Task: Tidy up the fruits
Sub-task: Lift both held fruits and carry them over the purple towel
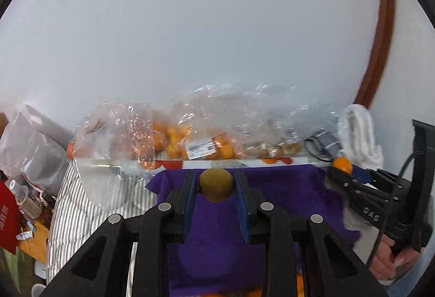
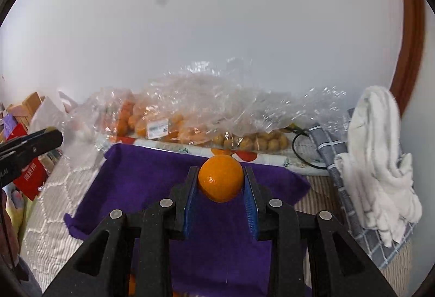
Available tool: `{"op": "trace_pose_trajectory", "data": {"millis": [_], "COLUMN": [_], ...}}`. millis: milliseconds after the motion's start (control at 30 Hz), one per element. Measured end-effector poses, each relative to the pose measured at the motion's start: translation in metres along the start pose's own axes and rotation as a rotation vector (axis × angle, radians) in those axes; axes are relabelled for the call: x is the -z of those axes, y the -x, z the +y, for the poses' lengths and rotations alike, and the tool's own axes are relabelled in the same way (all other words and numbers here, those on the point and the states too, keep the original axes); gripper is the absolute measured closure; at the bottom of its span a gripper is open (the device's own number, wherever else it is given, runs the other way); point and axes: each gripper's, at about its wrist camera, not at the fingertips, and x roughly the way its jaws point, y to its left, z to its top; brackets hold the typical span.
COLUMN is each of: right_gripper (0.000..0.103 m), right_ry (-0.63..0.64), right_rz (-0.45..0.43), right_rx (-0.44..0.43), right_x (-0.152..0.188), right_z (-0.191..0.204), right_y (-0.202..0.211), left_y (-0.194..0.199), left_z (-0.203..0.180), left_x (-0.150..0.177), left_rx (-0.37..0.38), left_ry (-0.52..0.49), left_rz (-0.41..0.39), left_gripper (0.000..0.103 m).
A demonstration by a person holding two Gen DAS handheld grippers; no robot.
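I judge the sorting barely under way: my left gripper [image 1: 216,185] is clenched on one brown fruit [image 1: 216,184] and my right gripper [image 2: 220,180] on one orange [image 2: 220,178], both lifted above the purple cloth [image 2: 152,169] on the bed, neither yet set down. Two clear bags [image 2: 195,106] lie along the cloth's far edge, still full: one of oranges, one of brown fruits [image 2: 255,140], too many and too blurred to count.
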Motion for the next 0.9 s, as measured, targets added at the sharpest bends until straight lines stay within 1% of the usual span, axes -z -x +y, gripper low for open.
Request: {"op": "trace_pose_trajectory", "data": {"millis": [67, 100, 167, 200, 267, 333, 433, 667, 900], "right_gripper": [0.072, 0.072, 0.072, 0.072, 0.072, 0.072, 0.072, 0.072, 0.072], "right_ry": [-0.004, -0.003, 0.006, 0.007, 0.013, 0.025, 0.017, -0.002, -0.040], "right_rz": [0.011, 0.014, 0.020, 0.022, 0.056, 0.070, 0.091, 0.125, 0.156], "right_rx": [-0.013, -0.019, -0.021, -0.021, -0.026, -0.018, -0.011, 0.014, 0.036], "right_x": [-0.001, -0.001, 0.003, 0.005, 0.010, 0.012, 0.014, 0.025, 0.028], "right_z": [0.000, -0.001, 0.000, 0.000, 0.000, 0.001, -0.003, -0.022, -0.040], "right_y": [-0.015, -0.020, -0.033, -0.036, -0.050, -0.057, -0.065, -0.081, -0.092], "left_y": [-0.015, -0.023, -0.040, -0.045, -0.050, -0.058, -0.067, -0.090, -0.104], "left_z": [0.005, 0.009, 0.012, 0.013, 0.016, 0.016, 0.014, 0.013, 0.005], "left_x": [0.004, 0.007, 0.009, 0.009, 0.011, 0.012, 0.016, 0.026, 0.033], "left_rx": [-0.006, 0.002, 0.003, -0.006, 0.006, 0.039, 0.027, 0.030, 0.014], "left_ry": [0.005, 0.015, 0.014, 0.012, 0.032, 0.037, 0.021, 0.017, -0.023], "left_rz": [0.018, 0.030, 0.080, 0.089, 0.085, 0.111, 0.125, 0.182, 0.219], "left_gripper": [0.077, 0.077, 0.077, 0.077, 0.077, 0.077, 0.077, 0.077, 0.077]}}
